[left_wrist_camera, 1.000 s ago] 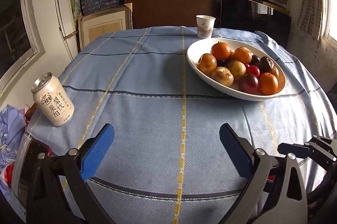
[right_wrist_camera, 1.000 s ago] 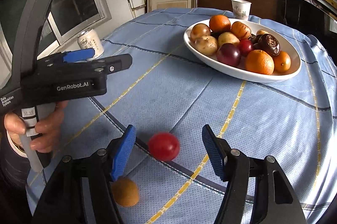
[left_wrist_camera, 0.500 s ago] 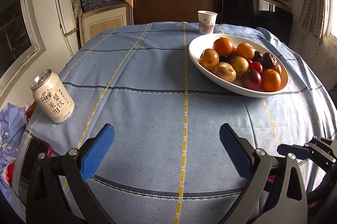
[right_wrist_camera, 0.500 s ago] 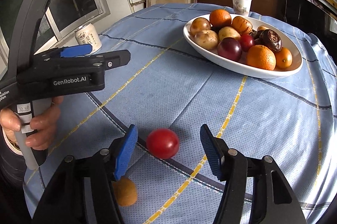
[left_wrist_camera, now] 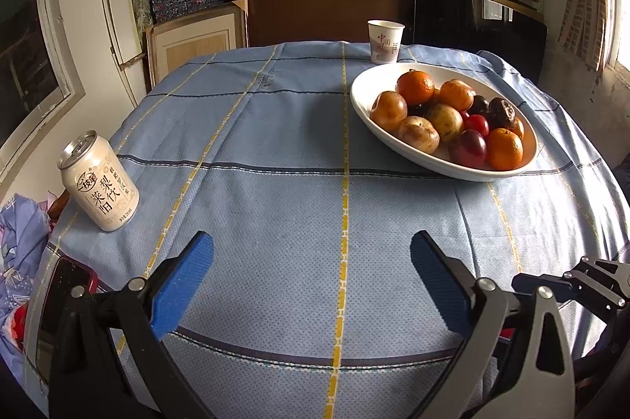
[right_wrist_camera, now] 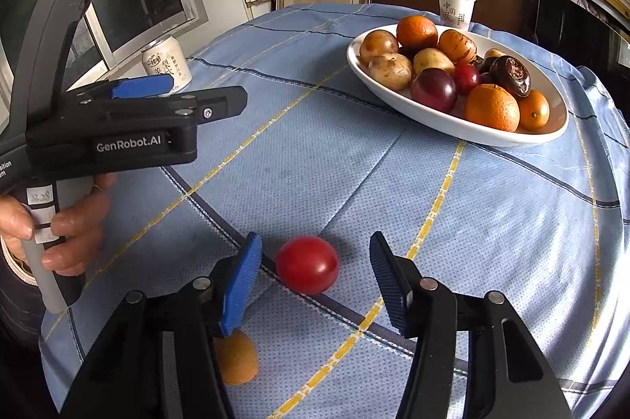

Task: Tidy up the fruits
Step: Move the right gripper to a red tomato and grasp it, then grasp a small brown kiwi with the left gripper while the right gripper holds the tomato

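Note:
A red round fruit [right_wrist_camera: 307, 264] lies on the blue checked tablecloth, between the fingers of my right gripper [right_wrist_camera: 314, 247]. Its jaws are closing, and a gap shows on both sides of the fruit. A small brown fruit [right_wrist_camera: 236, 358] lies just behind the left finger, near the table edge. A white oval bowl [right_wrist_camera: 433, 121] [left_wrist_camera: 366, 80] holds several oranges, brownish fruits and dark red fruits. My left gripper [left_wrist_camera: 311, 253] hangs open over bare cloth with nothing between its pads. A hand holds it at the left of the right wrist view [right_wrist_camera: 189, 96].
A drink can [left_wrist_camera: 98, 182] [right_wrist_camera: 167, 62] stands near the table's left edge. A paper cup [left_wrist_camera: 385, 41] [right_wrist_camera: 456, 7] stands behind the bowl. A dark phone [left_wrist_camera: 63, 285] lies at the near left corner. Shelves with boxes fill the back wall.
My right gripper's jaws have narrowed around the red fruit, which has stayed in place. The left gripper has kept still and open.

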